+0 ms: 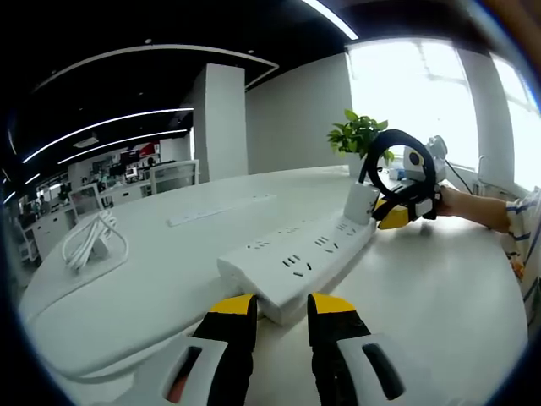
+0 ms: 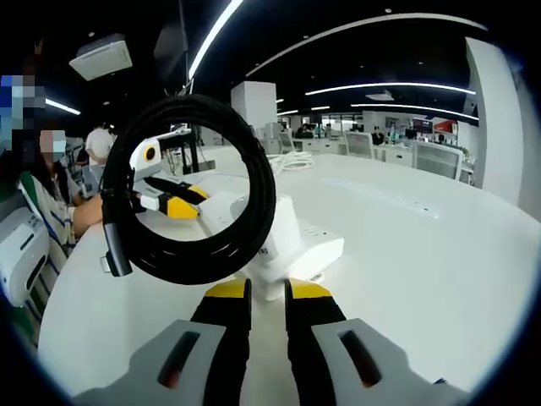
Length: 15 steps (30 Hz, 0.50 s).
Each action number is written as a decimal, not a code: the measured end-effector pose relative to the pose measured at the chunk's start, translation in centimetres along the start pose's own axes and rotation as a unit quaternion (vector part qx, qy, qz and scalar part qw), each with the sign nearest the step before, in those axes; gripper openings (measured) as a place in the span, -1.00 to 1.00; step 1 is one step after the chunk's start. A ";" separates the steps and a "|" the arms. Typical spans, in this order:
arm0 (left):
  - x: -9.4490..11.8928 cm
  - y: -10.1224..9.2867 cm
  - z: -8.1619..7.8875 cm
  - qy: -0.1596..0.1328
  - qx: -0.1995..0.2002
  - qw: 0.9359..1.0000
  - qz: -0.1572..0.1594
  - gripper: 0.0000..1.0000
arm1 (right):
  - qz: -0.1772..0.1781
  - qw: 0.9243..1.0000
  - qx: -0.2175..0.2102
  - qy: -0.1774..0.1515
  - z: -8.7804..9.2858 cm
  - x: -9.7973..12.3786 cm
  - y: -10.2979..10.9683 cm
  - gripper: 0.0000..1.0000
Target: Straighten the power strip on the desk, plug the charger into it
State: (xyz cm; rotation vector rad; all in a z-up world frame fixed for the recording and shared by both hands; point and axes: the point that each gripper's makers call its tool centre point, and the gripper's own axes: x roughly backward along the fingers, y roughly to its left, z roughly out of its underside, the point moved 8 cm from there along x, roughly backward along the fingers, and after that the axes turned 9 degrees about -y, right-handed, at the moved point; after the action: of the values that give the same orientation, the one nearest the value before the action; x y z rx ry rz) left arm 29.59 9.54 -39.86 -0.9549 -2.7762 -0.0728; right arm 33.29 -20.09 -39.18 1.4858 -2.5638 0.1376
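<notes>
Right gripper (image 1: 397,213), seen across the desk in the left gripper view, is pinching a white charger block (image 1: 362,203) between its yellow-tipped jaws and holding it at the far end of the white power strip (image 1: 300,258). In the right gripper view the same jaws (image 2: 266,292) are standing close together around the base of that charger block (image 2: 279,245), whose black cable coil (image 2: 190,190) is looping up in front of the lens. The charger is sitting on or just above the strip's end (image 2: 317,254); whether its prongs are seated in a socket cannot be told.

Left gripper (image 1: 279,309) is hovering just beside the near end of the power strip, jaws slightly parted and holding nothing. It also appears in the right gripper view (image 2: 173,203), partly behind the coil.

The power strip is lying flat on the white desk (image 1: 439,288), running diagonally away from the left gripper toward the right one. It looks laid out in a straight line, so the straightening step seems largely done. The plugging step appears to be under way: the charger is at the strip, and pressing it fully home, then releasing, is likely what remains.

Farther out, a second power strip (image 1: 220,210) is lying flat, a bundled white cable (image 1: 91,241) is resting near the desk's edge, and a potted green plant (image 1: 359,135) is standing by the bright window.
</notes>
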 end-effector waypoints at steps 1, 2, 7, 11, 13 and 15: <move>0.0 0.0 0.0 0.000 0.000 1.000 -0.001 -0.51 | 0.002 1.000 -0.001 0.001 0.0 0.0 0.0 -0.70; 0.0 0.0 0.0 0.000 0.000 1.000 -0.001 -0.51 | 0.003 1.000 0.000 0.001 0.0 -0.1 0.1 -0.70; 0.0 0.1 0.0 0.000 -0.002 1.000 -0.004 -0.51 | 0.009 1.000 -0.002 0.003 0.0 -0.2 0.2 -0.71; 0.0 0.1 0.0 0.000 0.000 1.000 -0.006 -0.50 | 0.012 1.000 -0.001 0.004 -0.1 -0.3 0.3 -0.72; 0.0 0.1 0.0 0.000 0.001 1.000 -0.006 -0.50 | 0.014 1.000 0.001 0.005 -0.1 -0.3 0.3 -0.73; 0.0 0.1 0.0 0.000 0.000 1.000 -0.007 -0.50 | 0.015 1.000 -0.002 0.004 0.0 -0.3 0.3 -0.73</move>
State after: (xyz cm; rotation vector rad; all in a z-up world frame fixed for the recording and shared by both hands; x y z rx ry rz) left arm 29.66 9.66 -39.88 -0.9361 -2.7820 -0.0741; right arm 33.18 -19.72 -39.19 1.4420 -2.5796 0.1413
